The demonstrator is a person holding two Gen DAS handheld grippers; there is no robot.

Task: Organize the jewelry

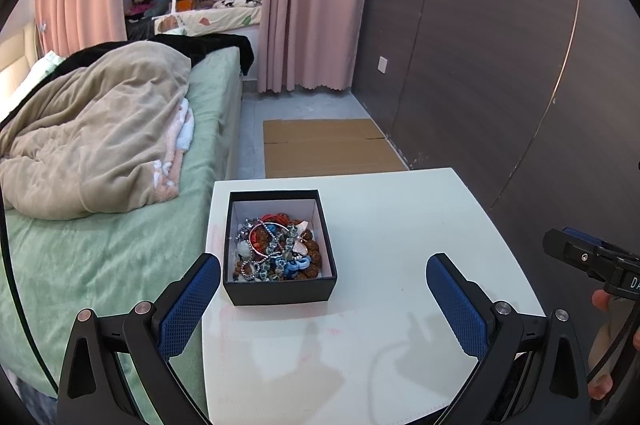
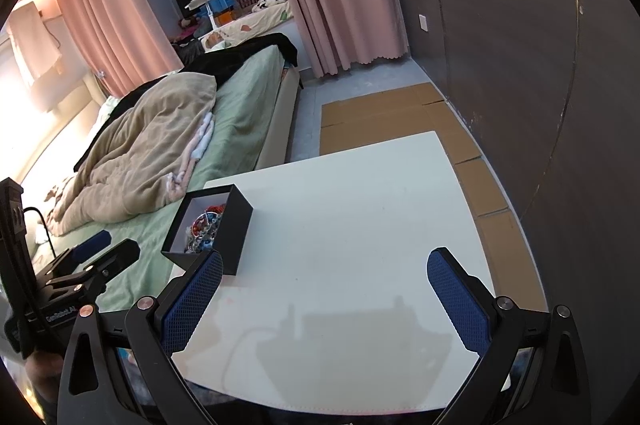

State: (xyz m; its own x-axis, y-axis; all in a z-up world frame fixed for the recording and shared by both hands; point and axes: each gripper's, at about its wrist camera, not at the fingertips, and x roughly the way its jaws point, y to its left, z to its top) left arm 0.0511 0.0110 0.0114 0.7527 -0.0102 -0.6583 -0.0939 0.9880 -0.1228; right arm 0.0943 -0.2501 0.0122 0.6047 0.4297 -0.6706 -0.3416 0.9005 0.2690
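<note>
A black open box (image 1: 280, 291) with white inside walls stands on the left part of the white table (image 1: 400, 225). It holds a tangled heap of jewelry (image 1: 278, 251): beaded bracelets, chains, a pink butterfly piece, blue bits. My left gripper (image 1: 323, 265) is open and empty, just in front of the box, its left finger beside the box's front left corner. In the right wrist view the box (image 2: 236, 221) sits at the table's (image 2: 360, 225) left edge. My right gripper (image 2: 325, 261) is open and empty over the table, right of the box.
A bed (image 1: 100, 225) with a green sheet and beige blanket touches the table's left side. Flattened cardboard (image 1: 328, 145) lies on the floor beyond the table. A dark wall panel (image 1: 500, 65) runs along the right. Pink curtains (image 1: 312, 5) hang at the back.
</note>
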